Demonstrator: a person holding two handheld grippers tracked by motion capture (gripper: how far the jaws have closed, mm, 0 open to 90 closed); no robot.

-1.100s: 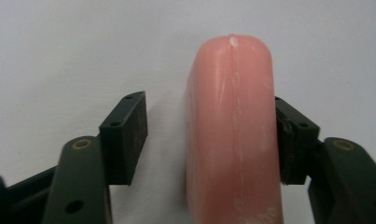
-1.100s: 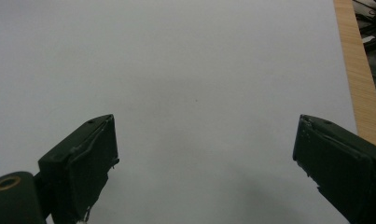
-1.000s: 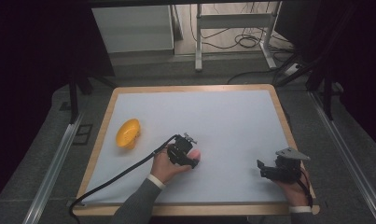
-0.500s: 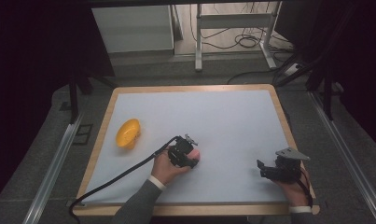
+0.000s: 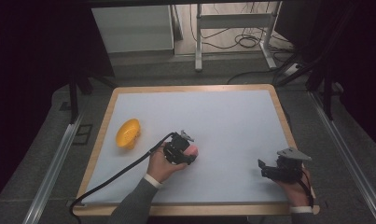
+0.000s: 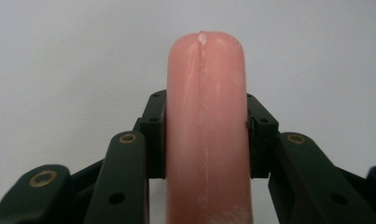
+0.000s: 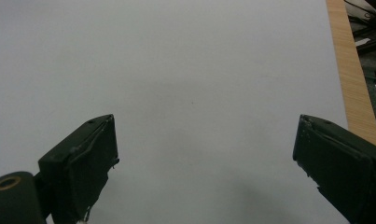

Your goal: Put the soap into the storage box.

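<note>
A pink sausage-shaped object (image 5: 194,150) (image 6: 206,140) lies on the white mat (image 5: 223,121) near the middle front. My left gripper (image 5: 189,155) (image 6: 206,100) is shut on it, and both black pads press its sides in the left gripper view. The sausage's rounded tip sticks out past the jaws. At the front right, my right gripper (image 5: 262,168) (image 7: 204,140) rests low over the mat, open, with only bare mat between its jaws.
A yellow rounded object (image 5: 128,133) lies on the mat at the left. The wooden table rim (image 5: 283,116) (image 7: 351,70) frames the mat. A black cable (image 5: 115,175) trails from the left gripper to the front left corner.
</note>
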